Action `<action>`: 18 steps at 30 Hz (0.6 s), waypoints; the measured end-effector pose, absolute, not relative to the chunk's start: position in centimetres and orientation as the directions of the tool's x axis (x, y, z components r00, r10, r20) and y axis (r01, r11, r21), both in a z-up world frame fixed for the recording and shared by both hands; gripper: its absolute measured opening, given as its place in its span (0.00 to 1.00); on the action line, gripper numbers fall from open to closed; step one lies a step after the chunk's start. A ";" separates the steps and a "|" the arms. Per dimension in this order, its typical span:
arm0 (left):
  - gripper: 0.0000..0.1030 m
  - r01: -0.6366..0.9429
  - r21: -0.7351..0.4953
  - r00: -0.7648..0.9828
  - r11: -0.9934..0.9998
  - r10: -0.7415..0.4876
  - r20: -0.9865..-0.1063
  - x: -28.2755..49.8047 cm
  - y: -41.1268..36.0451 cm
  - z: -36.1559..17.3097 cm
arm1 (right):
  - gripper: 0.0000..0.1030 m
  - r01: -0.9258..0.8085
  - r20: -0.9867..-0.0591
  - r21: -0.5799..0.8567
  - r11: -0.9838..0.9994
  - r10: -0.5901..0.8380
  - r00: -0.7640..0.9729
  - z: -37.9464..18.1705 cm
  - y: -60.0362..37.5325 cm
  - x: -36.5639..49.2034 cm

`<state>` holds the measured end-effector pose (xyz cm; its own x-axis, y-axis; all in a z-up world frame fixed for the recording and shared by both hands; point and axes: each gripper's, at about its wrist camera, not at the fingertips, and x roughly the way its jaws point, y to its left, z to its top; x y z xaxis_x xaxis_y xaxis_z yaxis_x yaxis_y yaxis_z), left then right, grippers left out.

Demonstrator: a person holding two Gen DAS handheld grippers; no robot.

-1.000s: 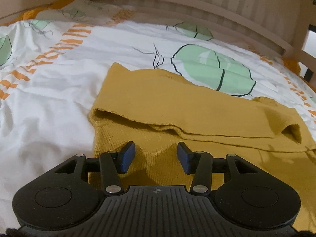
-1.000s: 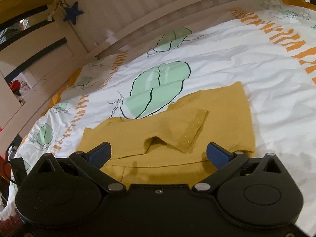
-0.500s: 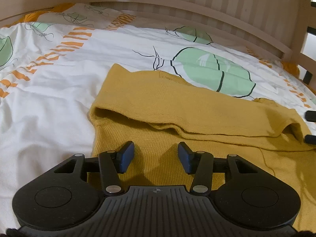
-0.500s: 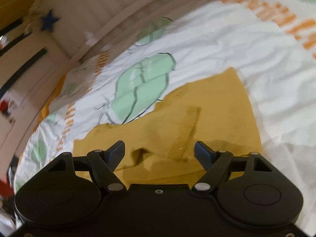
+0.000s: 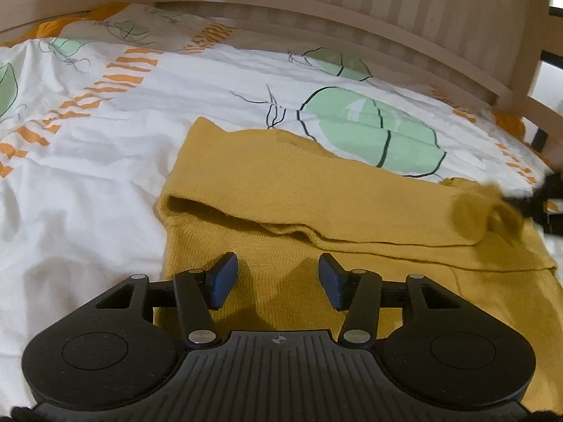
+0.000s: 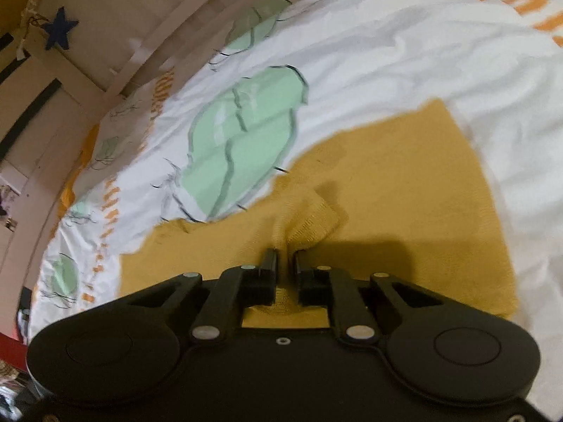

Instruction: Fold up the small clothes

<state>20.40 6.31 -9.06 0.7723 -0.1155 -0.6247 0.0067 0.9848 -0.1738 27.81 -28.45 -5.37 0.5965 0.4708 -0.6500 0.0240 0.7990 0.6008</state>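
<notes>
Since 1 second ago, only the right gripper [image 6: 284,255] has moved: its jaws have snapped together, pinching the sleeve cuff [image 6: 309,221] of the mustard sweater [image 5: 281,190] on the bed sheet [image 5: 88,176]. Left gripper [image 5: 278,276] hovers half-spread, gripping nothing.

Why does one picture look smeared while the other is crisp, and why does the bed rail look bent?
Right wrist view: motion blur smears the green leaf print and the star; the right gripper, pinching the yellow sweater's cuff, casts a dark shadow. Left wrist view: sharp, except the blurred cuff at the right edge; the fisheye lens bows the bed rail.
</notes>
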 end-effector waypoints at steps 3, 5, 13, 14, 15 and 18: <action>0.48 0.036 -0.157 0.772 0.987 -0.128 -0.623 19.3 6.1 -8.7 | 0.18 -0.040 -0.587 0.642 0.766 0.524 0.617 -1.6 -27.4 28.7; 0.49 0.068 -0.142 0.773 0.988 -0.142 -0.618 18.7 5.9 -8.4 | 0.18 -0.093 -0.544 0.662 0.744 0.562 0.624 1.3 -26.1 29.4; 0.53 0.202 -0.021 0.795 0.979 -0.176 -0.581 18.3 3.7 -6.9 | 0.18 -0.314 -0.364 0.710 0.630 0.711 0.602 11.5 -20.2 31.2; 0.55 0.223 -0.005 0.796 0.975 -0.186 -0.576 18.5 3.2 -6.7 | 0.18 -0.326 -0.349 0.718 0.615 0.723 0.597 12.0 -19.8 31.2; 0.56 0.239 0.004 0.796 0.971 -0.193 -0.574 18.7 2.8 -6.8 | 0.18 -0.338 -0.332 0.727 0.598 0.737 0.589 12.7 -19.4 31.2; 0.57 0.283 0.019 0.785 0.959 -0.220 -0.579 19.7 1.6 -6.9 | 0.18 -0.366 -0.304 0.733 0.573 0.757 0.579 13.9 -18.5 31.3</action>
